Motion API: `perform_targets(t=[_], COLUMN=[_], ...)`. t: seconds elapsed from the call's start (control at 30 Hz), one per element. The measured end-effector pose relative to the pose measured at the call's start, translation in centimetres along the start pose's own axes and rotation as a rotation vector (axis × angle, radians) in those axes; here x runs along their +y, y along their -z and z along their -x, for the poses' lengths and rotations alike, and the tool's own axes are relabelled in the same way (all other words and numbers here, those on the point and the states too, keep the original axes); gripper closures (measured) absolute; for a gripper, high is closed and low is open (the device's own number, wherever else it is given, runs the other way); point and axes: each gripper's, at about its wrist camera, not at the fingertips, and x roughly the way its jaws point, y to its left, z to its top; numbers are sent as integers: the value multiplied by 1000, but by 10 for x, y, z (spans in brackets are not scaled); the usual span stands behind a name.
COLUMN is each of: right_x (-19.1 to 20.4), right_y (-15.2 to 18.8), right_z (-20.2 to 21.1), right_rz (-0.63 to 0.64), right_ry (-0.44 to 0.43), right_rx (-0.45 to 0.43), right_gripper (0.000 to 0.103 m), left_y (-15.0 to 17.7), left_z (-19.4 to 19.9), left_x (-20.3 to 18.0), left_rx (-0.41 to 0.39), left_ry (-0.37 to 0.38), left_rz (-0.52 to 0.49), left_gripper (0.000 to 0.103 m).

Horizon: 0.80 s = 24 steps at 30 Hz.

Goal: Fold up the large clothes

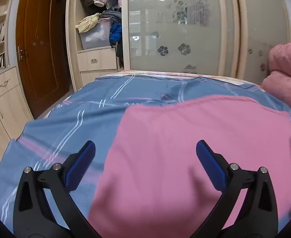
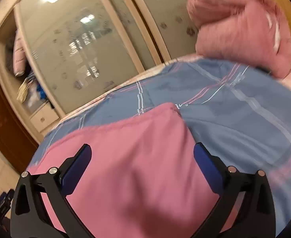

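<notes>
Left gripper [image 1: 145,150]: fingers [image 1: 79,168] were spread wide and pinched nothing. They hung above the near left part of the garment [image 1: 185,148], one finger over the cloth's left edge, the other over its middle. Contact with the cloth could not be confirmed.

Right gripper [image 2: 142,154]: fingers [image 2: 207,168] were likewise spread and empty, above the garment's right portion, close to its right edge.

The garment, a plain pink piece, lay flat on the bed [image 1: 75,119], over a blue checked cover. It showed a straight far edge and a squared far corner [image 2: 173,107], so it appeared partly folded already. A pink quilt [image 2: 240,23] was bundled at the bed's far right; a wardrobe [image 1: 175,29] stood behind.

Judgement: the step in hand was taking hold for the next fold. To do it well, each gripper should take one near corner, catching all layers. Both should lift evenly and match edge to edge. The right wrist view was blurred, so a slower approach is advised.
</notes>
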Motion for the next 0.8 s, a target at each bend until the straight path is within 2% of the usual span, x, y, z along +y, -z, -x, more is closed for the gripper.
perform_targets(t=[0.1, 0.23, 0.3, 0.43, 0.6, 0.8], right_x=[24, 40, 41, 36, 41, 37], right_y=[29, 73, 89, 107, 123, 146], right_z=[61, 130, 149, 180, 218, 242], right_rz=[133, 252, 289, 261, 297, 309], right_ry=[41, 65, 79, 75, 94, 104], right_rx=[0, -46, -20, 14, -53, -48], right_gripper=[1, 1, 1, 1, 1, 1], left_y=[17, 40, 49, 69, 91, 113], left_z=[41, 93, 113, 154, 200, 223], left_x=[-7, -13, -16, -17, -14, -16], left_rx=[31, -33, -37, -59, -68, -54], left_ry=[30, 17, 24, 41, 48, 84], left_rz=[-32, -86, -108, -114, -100, -95], left_gripper=[2, 2, 2, 2, 2, 2])
